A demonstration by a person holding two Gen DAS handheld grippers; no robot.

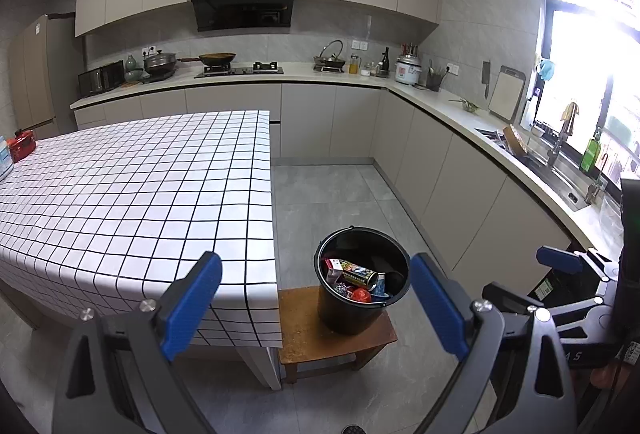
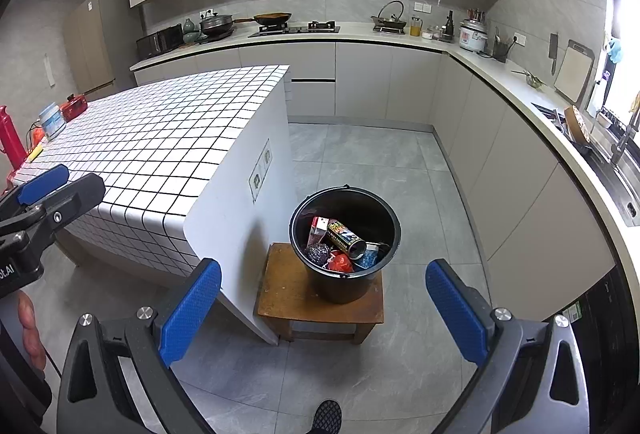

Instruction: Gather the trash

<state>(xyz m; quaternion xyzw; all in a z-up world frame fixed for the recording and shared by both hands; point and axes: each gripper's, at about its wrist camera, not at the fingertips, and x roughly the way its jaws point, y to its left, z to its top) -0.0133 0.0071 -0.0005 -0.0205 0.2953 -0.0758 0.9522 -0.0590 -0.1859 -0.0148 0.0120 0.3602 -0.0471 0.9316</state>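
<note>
Now you are holding both the left gripper and the right gripper with jaws apart and empty, hovering back from the bucket on the stool, where the trash is lying collected beside the tabletop.

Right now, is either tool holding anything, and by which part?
Nothing is held. The left tool and the right tool are both open and empty, above the black bucket of trash.

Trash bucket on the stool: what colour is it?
Black, inside and out; the bucket shows best in the right wrist view, on the brown wooden stool.
</note>
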